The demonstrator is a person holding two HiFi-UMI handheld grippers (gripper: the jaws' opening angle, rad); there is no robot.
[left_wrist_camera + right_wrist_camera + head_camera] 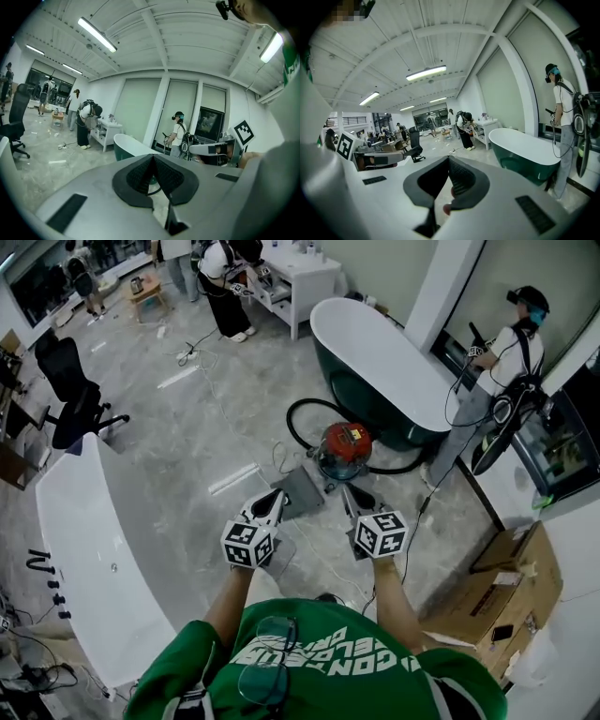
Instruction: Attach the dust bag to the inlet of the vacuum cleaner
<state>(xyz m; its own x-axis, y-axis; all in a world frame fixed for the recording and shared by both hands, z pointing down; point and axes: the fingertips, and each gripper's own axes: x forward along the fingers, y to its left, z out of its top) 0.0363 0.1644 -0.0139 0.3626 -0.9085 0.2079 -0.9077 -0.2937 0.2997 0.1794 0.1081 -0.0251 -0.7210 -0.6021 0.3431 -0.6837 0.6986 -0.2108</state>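
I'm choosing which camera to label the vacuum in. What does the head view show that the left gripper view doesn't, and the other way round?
Only the head view: the red vacuum cleaner on the floor ahead of both grippers, and the cardboard boxes.
Only the left gripper view: the ceiling lights, and a close look at the left gripper, its fingers closed together with nothing between them.
Both: the green bathtub, the person in a headset beside it, and the right gripper.
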